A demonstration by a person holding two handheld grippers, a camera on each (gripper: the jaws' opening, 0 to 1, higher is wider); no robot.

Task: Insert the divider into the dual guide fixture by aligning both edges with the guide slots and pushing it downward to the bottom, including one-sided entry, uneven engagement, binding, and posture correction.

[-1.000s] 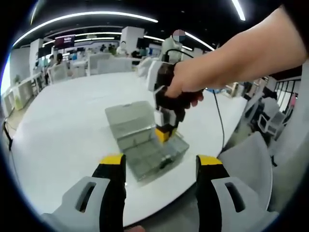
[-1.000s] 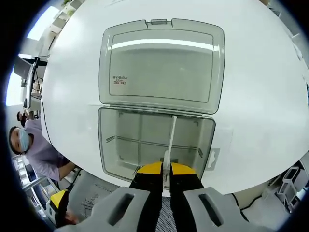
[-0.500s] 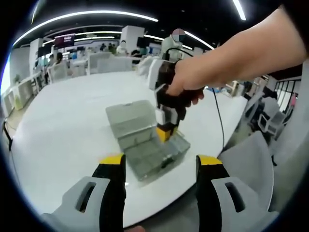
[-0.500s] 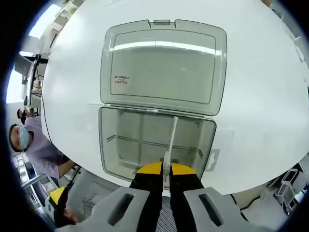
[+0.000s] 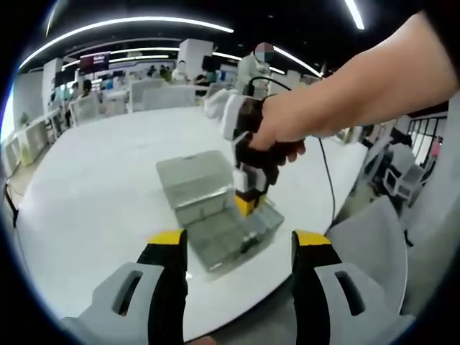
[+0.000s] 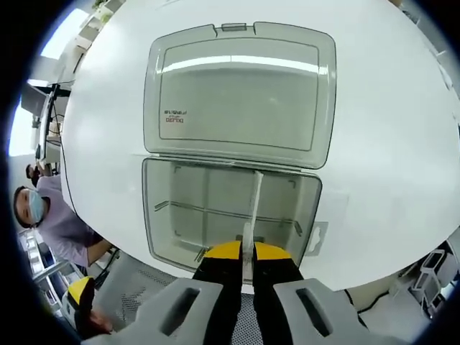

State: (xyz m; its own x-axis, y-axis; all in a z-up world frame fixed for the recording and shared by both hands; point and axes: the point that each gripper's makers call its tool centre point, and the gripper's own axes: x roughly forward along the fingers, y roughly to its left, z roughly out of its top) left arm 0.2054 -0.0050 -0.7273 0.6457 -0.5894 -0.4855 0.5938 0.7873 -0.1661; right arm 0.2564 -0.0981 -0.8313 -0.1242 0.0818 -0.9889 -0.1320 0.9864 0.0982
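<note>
The right gripper is clamped on the thin divider, held upright inside the clear box on the white table. The box's lid lies flat on the far side. The left gripper hangs near the table edge with jaws spread, holding nothing.

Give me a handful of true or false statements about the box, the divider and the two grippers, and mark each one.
1. The right gripper is shut on the divider. True.
2. The box lid is closed over the tray. False: it lies folded open, flat on the table, behind the tray.
3. The left gripper is open and holds nothing. True.
4. The divider lies flat on the table beside the box. False: it stands on edge inside the tray, running from the near wall toward the hinge side.
5. The tray already has a cross divider inside. True.
6. The left gripper is pressing on the lid. False: it is off the box, at the table's near edge.
</note>
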